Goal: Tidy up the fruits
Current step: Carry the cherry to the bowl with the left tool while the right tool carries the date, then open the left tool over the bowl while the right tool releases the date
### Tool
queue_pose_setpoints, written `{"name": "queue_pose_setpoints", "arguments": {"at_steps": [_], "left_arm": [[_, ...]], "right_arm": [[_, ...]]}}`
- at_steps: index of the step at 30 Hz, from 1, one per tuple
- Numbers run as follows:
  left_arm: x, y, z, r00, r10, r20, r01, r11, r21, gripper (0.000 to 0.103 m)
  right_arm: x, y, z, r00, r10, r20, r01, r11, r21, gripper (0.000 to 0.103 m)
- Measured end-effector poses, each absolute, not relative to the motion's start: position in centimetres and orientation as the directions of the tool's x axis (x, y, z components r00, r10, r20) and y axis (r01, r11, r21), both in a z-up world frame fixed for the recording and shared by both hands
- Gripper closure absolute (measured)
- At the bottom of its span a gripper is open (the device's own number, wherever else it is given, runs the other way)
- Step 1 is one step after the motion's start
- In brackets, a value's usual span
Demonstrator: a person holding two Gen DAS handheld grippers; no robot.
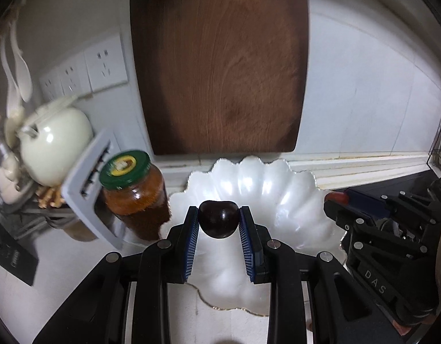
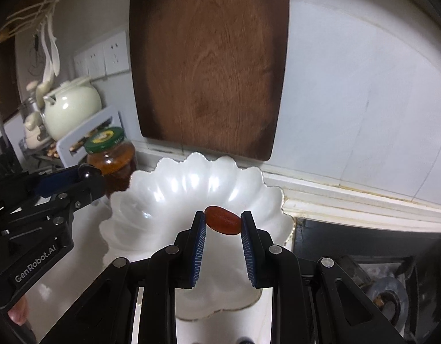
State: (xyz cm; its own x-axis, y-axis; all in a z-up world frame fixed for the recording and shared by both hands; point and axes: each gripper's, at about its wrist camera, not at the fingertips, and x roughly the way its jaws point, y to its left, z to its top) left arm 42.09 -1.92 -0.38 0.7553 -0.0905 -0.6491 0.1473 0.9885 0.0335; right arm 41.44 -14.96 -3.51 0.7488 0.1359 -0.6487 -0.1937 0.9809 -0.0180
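the left gripper [image 1: 219,215] pinches a dark round fruit [image 1: 219,219] — near-black, glossy, with a dimple at its top — between the tips of its blue ribbed pads, so the fruit sits right at the front of the claw, above the white scalloped bowl [image 1: 292,200]. the right gripper [image 2: 223,219] is clamped on a small oblong red-brown fruit [image 2: 223,220], smooth-skinned and tilted down to the right, likewise caught at the very tips and hanging over the same bowl [image 2: 169,195]. each claw shows at the edge of the other's view, its fruit mostly hidden by a finger. behind the bowl a dark wooden cutting board [image 1: 220,66] leans against the white wall; its top is cut off. to the left stand a jar with a green lid [image 1: 129,189] and a pale teapot [image 1: 54,143] — both blurred. the bowl's near rim is covered by the gripper bodies.
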Motion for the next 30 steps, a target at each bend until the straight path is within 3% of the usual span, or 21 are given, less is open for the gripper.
{"name": "queue_pose_setpoints", "arguments": {"at_steps": [15,25,30], "left_arm": [[48.8,-2.4,-5.4,0.607,-0.077,-0.791,0.141,0.990,0.013,0.074],[50.2,-2.7,-7.7,0.550,-0.052,-0.834,0.149,0.988,0.036,0.073],[49.8,-2.6,-7.1,0.571,-0.044,-0.820,0.150,0.987,0.052,0.060]], "right_arm": [[47.1,-15.7,-8.0,0.635,0.122,-0.763,-0.186,0.983,0.002,0.077],[48.9,-15.9,-9.9,0.570,0.133,-0.811,-0.181,0.983,0.034,0.076],[48.7,-16.0,-10.0,0.570,0.107,-0.815,-0.167,0.986,0.012,0.067]]}}
